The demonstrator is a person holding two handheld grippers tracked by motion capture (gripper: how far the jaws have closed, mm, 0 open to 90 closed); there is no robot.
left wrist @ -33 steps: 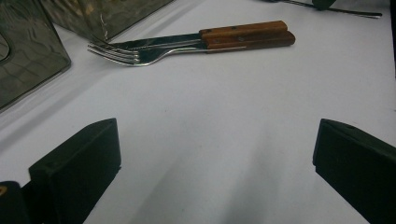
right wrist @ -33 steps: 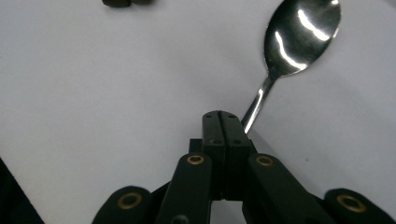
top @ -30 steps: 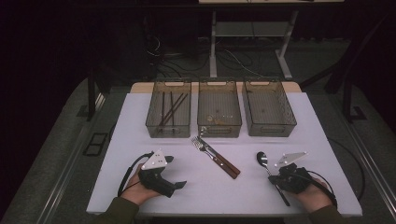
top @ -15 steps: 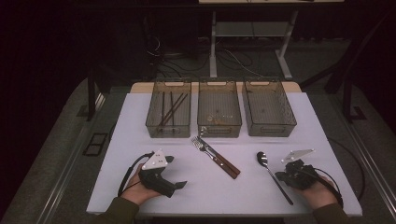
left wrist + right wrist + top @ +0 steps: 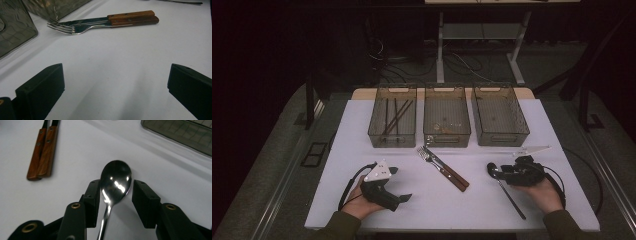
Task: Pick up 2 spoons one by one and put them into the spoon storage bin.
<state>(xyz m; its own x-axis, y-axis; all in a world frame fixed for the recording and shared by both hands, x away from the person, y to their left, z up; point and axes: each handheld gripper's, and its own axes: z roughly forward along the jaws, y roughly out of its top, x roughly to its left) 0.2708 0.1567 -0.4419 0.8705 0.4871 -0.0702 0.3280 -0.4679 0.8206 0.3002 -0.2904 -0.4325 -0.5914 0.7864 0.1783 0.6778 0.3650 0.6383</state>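
Right gripper (image 5: 115,202) low over the white table (image 5: 432,210), jaws just opened partway and standing to either side of the spoon (image 5: 115,180). Bowl of the spoon lying between the two jaw tips, poking a little past them; left edge of the bowl at or very near the left pad, a narrow gap to the right pad; nothing clamped. Spoon handle running back under the gripper body toward the hand, in the high view trailing out behind it toward the table's near edge. Spoon flat on the table, bowl up.

Ahead and off to the left of these jaws, the wooden-handled fork and knife (image 5: 42,155) side by side, well apart from the spoon. Ahead to the right, the corner of a grey bin (image 5: 180,132).

Left gripper (image 5: 115,90) resting on the table, jaws spread wide, bare tabletop between them, nothing gripped. Fork and knife well ahead of its tips.
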